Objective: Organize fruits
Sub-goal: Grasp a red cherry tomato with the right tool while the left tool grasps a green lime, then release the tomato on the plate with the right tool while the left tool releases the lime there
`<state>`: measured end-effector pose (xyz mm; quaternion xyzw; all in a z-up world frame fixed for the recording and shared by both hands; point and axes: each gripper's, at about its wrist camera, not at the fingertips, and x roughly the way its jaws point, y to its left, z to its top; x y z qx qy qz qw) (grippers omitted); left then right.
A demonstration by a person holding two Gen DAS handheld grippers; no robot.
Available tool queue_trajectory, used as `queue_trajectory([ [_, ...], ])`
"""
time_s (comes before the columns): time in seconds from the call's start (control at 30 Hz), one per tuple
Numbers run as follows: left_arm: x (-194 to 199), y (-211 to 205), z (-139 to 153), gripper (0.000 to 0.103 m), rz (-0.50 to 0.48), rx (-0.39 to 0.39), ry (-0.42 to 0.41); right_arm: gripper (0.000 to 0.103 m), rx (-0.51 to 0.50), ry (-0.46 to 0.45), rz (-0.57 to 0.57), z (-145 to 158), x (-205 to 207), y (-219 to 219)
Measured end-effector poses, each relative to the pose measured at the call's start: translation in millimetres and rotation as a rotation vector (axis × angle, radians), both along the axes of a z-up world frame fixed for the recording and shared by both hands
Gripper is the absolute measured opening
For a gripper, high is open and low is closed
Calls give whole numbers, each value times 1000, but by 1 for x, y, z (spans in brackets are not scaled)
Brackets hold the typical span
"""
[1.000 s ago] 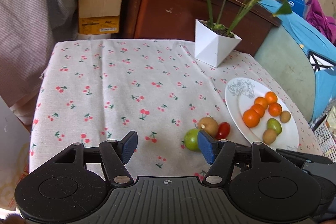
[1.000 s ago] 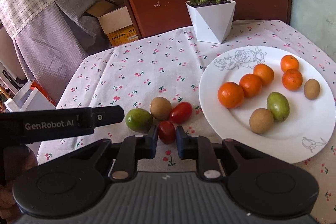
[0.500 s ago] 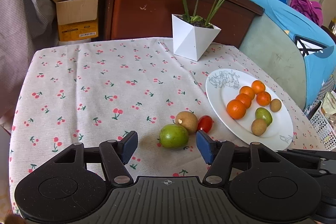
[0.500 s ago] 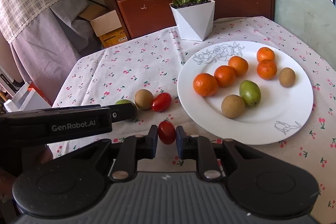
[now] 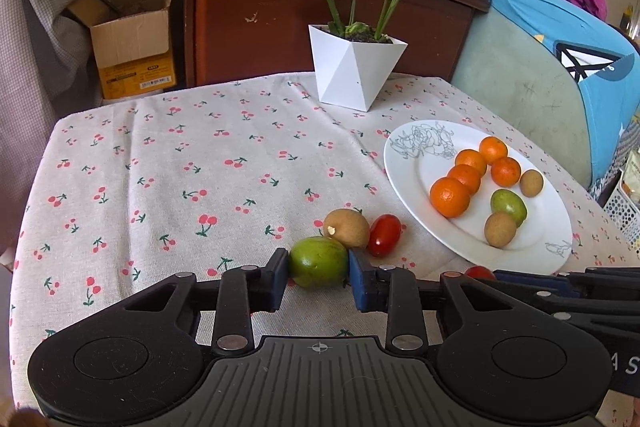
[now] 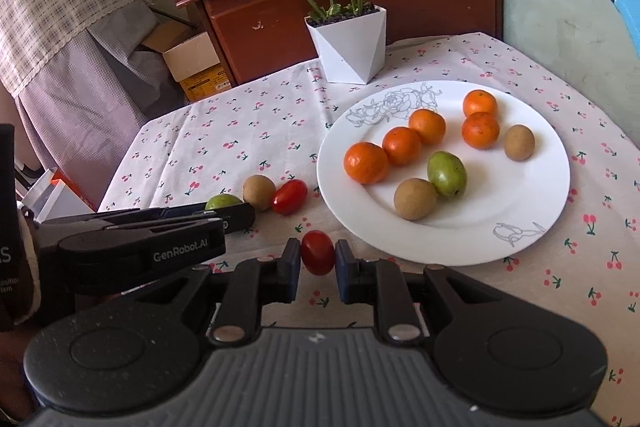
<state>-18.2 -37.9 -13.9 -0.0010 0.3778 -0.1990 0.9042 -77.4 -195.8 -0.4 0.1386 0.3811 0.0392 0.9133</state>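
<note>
My left gripper (image 5: 318, 269) is shut on a green fruit (image 5: 318, 261) that rests on the tablecloth. A brown fruit (image 5: 346, 228) and a red tomato (image 5: 384, 235) lie just beyond it. My right gripper (image 6: 317, 259) is shut on a small red tomato (image 6: 317, 257), held near the front-left rim of the white plate (image 6: 532, 219). The plate (image 5: 404, 163) holds several oranges (image 6: 366, 163), two brown fruits and a green fruit (image 6: 447, 174). The left gripper shows at the left of the right wrist view (image 6: 224, 213).
A white geometric planter (image 5: 354, 73) with a leafy plant stands at the table's back. A wooden cabinet (image 5: 280, 15) and a cardboard box (image 5: 134, 47) are behind the table. A blue-covered seat (image 5: 540, 75) is on the right.
My left gripper has moved forward and closed on the green fruit. My right gripper, still holding its tomato, has shifted right towards the plate.
</note>
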Motion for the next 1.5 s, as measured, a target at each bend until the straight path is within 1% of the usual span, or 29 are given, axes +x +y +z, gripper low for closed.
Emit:
queue_trajectory([
  [0.13, -2, -1, 6, 29, 7, -14, -1, 18, 7, -18, -8, 5, -3, -4],
  [0.27, -2, -5, 20, 29, -10, -66, -23, 18, 23, -57, -40, 16, -6, -15],
  [0.37, -3, -12, 31, 29, -37, -109, -54, 18, 36, -101, -91, 27, -7, -29],
  [0.47, -1, -21, 39, 29, -77, -163, -68, 18, 47, -138, -158, 37, -6, -47],
  [0.6, 3, -37, 41, 29, -108, -164, -83, 18, 47, -161, -240, 43, -6, -66],
  [0.7, 12, -44, 36, 29, -101, -163, -74, 18, 63, -152, -294, 41, -5, -77],
  [0.83, 24, -49, 27, 29, -76, -163, -55, 18, 82, -112, -342, 30, -1, -85],
  [1.03, 39, -57, 15, 30, -59, -156, -26, 18, 116, -64, -387, 17, 3, -93],
  [1.17, 44, -63, 11, 30, -67, -152, -14, 19, 107, -47, -408, 12, 7, -93],
  [1.23, 45, -65, 10, 31, -65, -149, -13, 22, 118, -38, -417, 11, 7, -95],
  [1.27, 45, -66, 10, 31, -61, -144, -15, 22, 121, -38, -425, 10, 7, -95],
  [1.3, 46, -66, 10, 32, -60, -141, -15, 22, 121, -39, -431, 11, 7, -95],
  [1.37, 46, -65, 14, 41, -55, -149, -16, 22, 117, -46, -439, 12, 6, -96],
  [1.4, 45, -64, 17, 50, -48, -154, -24, 22, 119, -50, -443, 13, 5, -97],
  [1.43, 44, -63, 20, 56, -42, -156, -34, 22, 126, -52, -446, 14, 5, -98],
  [1.5, 43, -62, 26, 61, -35, -147, -46, 22, 136, -54, -447, 15, 5, -98],
])
